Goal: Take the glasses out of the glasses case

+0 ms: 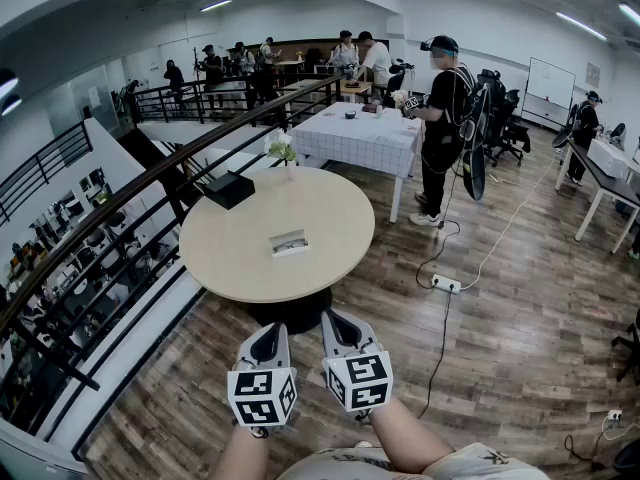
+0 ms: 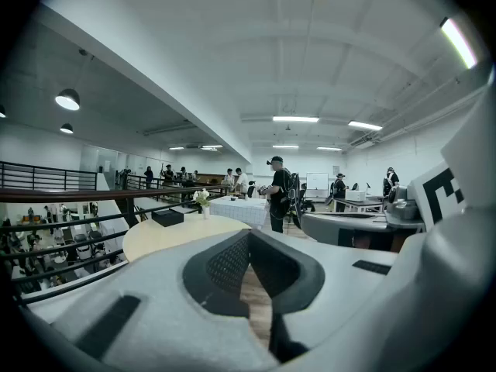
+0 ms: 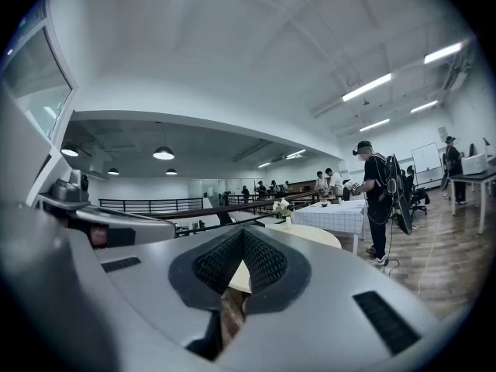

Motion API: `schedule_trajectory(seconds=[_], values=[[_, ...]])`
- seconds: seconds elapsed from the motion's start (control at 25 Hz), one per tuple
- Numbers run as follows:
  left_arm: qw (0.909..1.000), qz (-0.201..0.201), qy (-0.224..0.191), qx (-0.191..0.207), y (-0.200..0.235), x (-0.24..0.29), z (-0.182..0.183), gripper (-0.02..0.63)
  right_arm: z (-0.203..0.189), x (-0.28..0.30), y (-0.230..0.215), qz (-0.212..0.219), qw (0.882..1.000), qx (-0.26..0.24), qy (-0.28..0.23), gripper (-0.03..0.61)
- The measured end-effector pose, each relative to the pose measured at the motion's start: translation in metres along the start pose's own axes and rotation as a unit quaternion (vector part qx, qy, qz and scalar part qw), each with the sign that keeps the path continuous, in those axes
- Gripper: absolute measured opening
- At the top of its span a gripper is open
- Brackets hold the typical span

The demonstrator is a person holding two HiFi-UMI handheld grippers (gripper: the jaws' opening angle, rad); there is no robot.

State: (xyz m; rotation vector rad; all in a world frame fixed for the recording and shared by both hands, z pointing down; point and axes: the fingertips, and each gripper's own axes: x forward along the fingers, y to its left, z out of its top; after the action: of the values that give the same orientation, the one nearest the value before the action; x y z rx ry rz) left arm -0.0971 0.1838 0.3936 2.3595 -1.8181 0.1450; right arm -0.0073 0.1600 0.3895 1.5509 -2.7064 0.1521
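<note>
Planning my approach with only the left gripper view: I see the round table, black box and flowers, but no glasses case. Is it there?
Observer: Yes. The head view shows the glasses case lying on the round table, nearer us than the black box.
Operator: And the other gripper?
Observer: The right gripper has its jaws together, nothing between them.
Operator: Where do we stand?
Observer: The left gripper and the right one hang side by side over the wooden floor, short of the table's rim.
</note>
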Motion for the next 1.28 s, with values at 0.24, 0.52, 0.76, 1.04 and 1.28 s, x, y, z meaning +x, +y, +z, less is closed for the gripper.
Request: schedule_trajectory(seconds=[0.24, 0.52, 0.76, 1.04, 1.28], values=[[1.0, -0.003, 0.003, -0.002, -0.006, 0.014, 0.0, 0.014, 0.0, 0.005, -0.011, 0.001, 1.0, 0.004, 0.001, 0.014], [0.9999, -0.004, 0.006, -0.008, -0.024, 0.034, -0.001, 0.014, 0.002, 0.005, -0.037, 0.004, 1.0, 0.012, -0.006, 0.015], [1.0, 0.0, 0.001, -0.008, -0.055, 0.063, 0.0, 0.014, 0.005, 0.005, -0.075, 0.015, 1.0, 0.003, -0.009, 0.015], [1.0, 0.0, 0.003, -0.005, -0.09, 0.091, -0.001, 0.013, 0.01, 0.003, -0.116, 0.021, 1.0, -0.007, -0.012, 0.015], [1.0, -0.001, 0.005, -0.007, -0.094, 0.111, 0.0, 0.013, 0.008, 0.011, -0.134, 0.018, 1.0, -0.002, -0.015, 0.015]])
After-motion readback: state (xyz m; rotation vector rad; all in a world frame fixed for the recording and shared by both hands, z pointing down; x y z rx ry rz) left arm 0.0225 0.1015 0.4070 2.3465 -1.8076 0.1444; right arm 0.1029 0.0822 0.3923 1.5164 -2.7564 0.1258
